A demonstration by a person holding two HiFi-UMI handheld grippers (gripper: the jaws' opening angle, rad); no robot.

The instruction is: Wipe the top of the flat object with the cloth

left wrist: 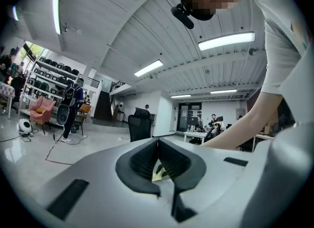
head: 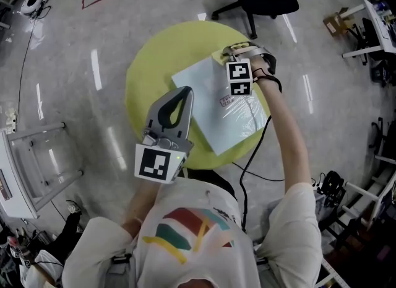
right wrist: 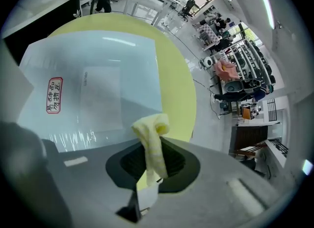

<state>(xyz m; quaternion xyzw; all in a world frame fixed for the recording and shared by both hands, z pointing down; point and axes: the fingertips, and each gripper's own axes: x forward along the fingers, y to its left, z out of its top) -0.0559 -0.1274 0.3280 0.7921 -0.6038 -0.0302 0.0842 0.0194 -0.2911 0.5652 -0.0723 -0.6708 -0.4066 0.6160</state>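
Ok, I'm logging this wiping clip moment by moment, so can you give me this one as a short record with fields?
surface: round yellow table
flat object: pale packet, lying flat on the table
right tool: shut on the cloth, at the packet's far corner
cloth: yellow, its end sticking out past the jaws
left tool: shut, empty, held over the table's near side
cloth touching packet: cannot tell

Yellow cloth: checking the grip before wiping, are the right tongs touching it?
Touching. The right gripper view shows the right tongs shut on the yellow cloth, which sticks out between them.
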